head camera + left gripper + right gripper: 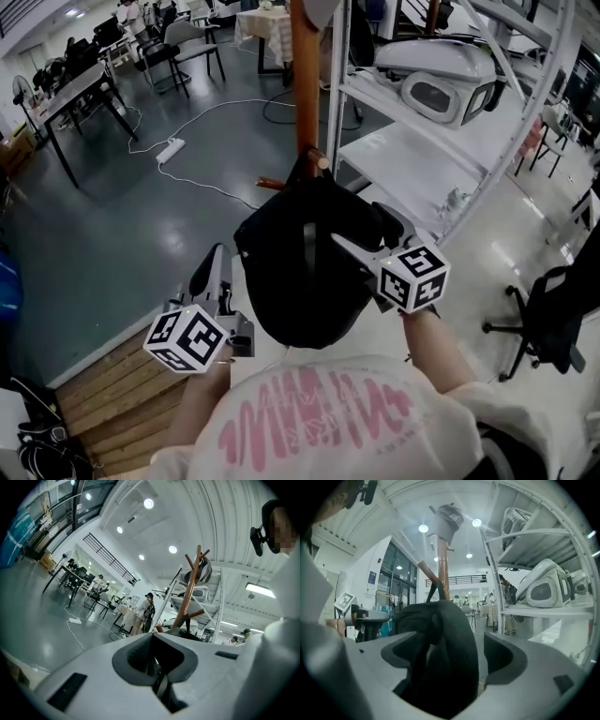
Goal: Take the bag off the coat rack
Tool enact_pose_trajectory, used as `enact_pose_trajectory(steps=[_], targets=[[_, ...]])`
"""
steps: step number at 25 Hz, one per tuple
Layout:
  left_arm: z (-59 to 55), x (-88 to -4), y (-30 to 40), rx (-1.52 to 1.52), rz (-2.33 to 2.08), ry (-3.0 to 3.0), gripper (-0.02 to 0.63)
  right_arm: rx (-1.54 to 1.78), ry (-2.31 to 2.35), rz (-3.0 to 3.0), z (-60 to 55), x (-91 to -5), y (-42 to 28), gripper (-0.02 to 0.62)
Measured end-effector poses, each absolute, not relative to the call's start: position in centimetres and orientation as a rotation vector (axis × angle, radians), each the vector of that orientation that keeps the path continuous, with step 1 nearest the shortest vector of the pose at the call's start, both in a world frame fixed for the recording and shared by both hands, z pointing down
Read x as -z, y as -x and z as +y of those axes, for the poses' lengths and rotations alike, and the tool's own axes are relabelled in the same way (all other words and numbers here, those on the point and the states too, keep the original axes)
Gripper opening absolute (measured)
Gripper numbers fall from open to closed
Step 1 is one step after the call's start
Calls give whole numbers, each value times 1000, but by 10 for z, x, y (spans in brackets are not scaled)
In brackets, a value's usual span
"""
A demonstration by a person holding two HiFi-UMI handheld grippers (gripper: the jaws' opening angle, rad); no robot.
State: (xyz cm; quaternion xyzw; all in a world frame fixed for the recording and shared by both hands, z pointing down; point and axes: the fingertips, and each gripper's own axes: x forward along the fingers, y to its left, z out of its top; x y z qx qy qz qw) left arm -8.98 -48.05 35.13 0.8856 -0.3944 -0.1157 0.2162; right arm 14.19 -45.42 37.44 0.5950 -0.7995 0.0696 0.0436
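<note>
Our right gripper [364,234] stands spread wide around the soft black fabric bag [300,281] without pinching it. The bag hangs by its strap on the brown wooden coat rack [305,84]. Our left gripper [214,274], pressed together and empty, waits beside the bag.

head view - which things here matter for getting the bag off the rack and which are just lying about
Job: black bag, coat rack, right gripper open around the bag, left gripper shut.
Lying about: power strip, white shelving, office chair, desk.
</note>
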Motion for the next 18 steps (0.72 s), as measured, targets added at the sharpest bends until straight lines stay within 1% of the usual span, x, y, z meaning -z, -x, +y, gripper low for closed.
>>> enact_pose_trajectory(steps=[1, 2, 4, 6, 10, 18], targets=[[-479, -351, 90, 319, -1083, -2467, 3, -209, -1830, -2436, -456, -375, -143, 448], [-478, -351, 90, 316, -1074, -2482, 3, -218, -1835, -2436, -457, -377, -143, 427], [-476, -351, 89, 313, -1064, -2502, 3, -247, -1840, -2436, -459, -379, -143, 337], [-476, -352, 89, 322, -1046, -2498, 3, -264, -1844, -2427, -461, -382, -145, 315], [-477, -354, 92, 331, -1037, -2472, 3, -285, -1842, -2405, -464, -387, -145, 311], [-481, -357, 88, 392, -937, -2437, 3, -214, -1791, -2366, -467, -395, -144, 276]])
